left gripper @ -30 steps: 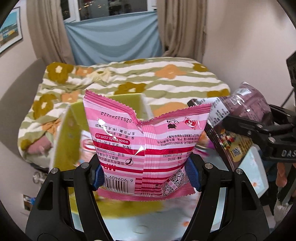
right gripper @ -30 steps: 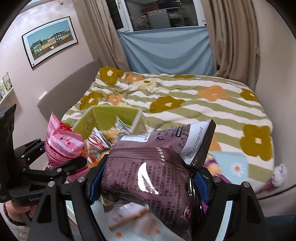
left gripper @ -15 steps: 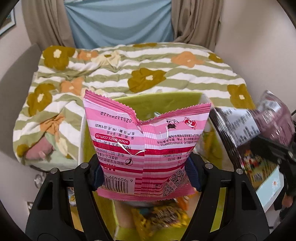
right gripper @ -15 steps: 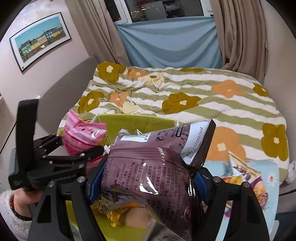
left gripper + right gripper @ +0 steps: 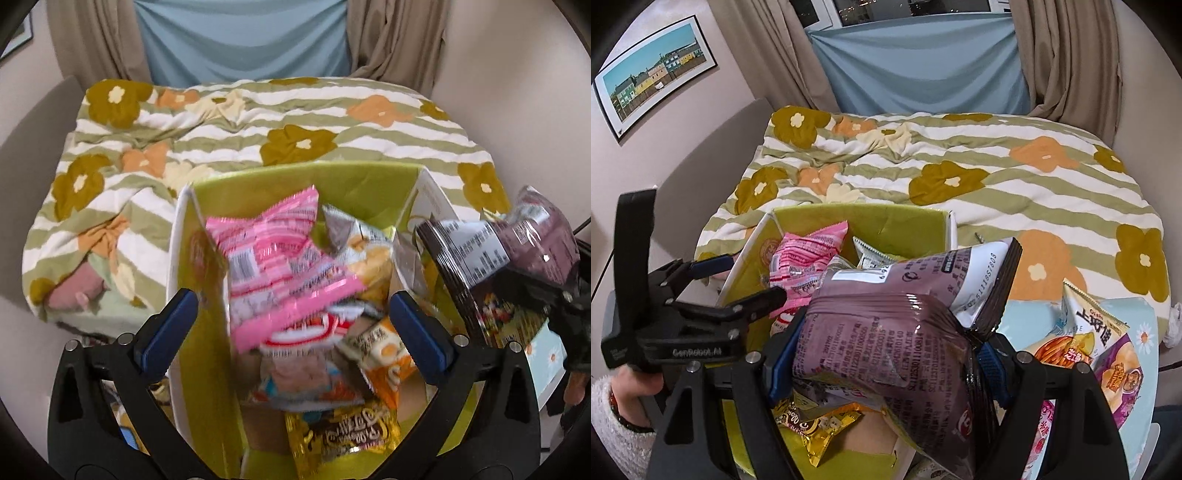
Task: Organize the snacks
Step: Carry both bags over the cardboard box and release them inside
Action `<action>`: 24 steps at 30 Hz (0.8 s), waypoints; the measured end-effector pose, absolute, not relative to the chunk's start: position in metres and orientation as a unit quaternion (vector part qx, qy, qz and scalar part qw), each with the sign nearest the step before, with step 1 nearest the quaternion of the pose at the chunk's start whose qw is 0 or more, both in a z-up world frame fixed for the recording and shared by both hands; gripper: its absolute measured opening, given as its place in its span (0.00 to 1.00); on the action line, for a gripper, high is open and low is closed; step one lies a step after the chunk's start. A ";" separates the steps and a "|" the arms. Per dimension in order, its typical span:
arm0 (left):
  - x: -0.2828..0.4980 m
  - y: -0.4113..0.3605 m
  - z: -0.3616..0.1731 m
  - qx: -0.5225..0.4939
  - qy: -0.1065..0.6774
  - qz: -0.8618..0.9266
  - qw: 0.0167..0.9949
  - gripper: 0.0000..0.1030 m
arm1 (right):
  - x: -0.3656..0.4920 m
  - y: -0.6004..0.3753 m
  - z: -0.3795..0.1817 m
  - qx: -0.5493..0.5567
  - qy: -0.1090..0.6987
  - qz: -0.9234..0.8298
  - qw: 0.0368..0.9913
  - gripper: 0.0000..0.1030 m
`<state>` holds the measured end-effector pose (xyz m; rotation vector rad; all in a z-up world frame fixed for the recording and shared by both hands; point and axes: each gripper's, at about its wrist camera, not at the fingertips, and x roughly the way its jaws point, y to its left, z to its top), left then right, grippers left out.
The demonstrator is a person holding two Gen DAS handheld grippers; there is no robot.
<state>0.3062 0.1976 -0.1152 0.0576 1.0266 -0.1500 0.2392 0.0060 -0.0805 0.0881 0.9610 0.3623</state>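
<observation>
Left gripper [image 5: 293,314]: jaws spread, nothing between them; pink packet [image 5: 273,258] lies atop the pile in the green box [image 5: 306,181]. Right gripper [image 5: 882,354]: clamped on the purple bag [image 5: 886,354], hovering at the box's near edge. Advice: carry the bag over the box centre, lower it close, then release so it doesn't slide out.

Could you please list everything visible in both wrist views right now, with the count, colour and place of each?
box: one, green inside, at the bed's foot
pink packet: one, atop the pile in the box
yellow packet: one, near end of the box
purple bag: one, held over the box
chip bags: at least two, orange and purple, right of the box
quilt: one, green-striped, flowered, on the bed
left gripper: jaws open
right gripper: jaws shut on the purple bag
</observation>
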 end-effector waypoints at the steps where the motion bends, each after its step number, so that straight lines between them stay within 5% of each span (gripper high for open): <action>1: 0.300 0.197 -0.115 0.025 0.492 -0.069 0.867 1.00 | 0.239 0.007 -0.081 0.042 0.461 0.176 0.869 0.75; 18: 0.247 0.214 -0.117 0.009 0.502 -0.017 0.864 1.00 | 0.264 0.045 -0.082 0.035 0.468 0.230 0.853 0.79; 22: 0.244 0.215 -0.120 0.008 0.506 -0.015 0.863 1.00 | 0.264 0.052 -0.089 0.036 0.459 0.243 0.854 1.00; 24: 0.241 0.215 -0.122 0.008 0.507 -0.015 0.862 1.00 | 0.260 0.053 -0.090 0.036 0.451 0.240 0.859 1.00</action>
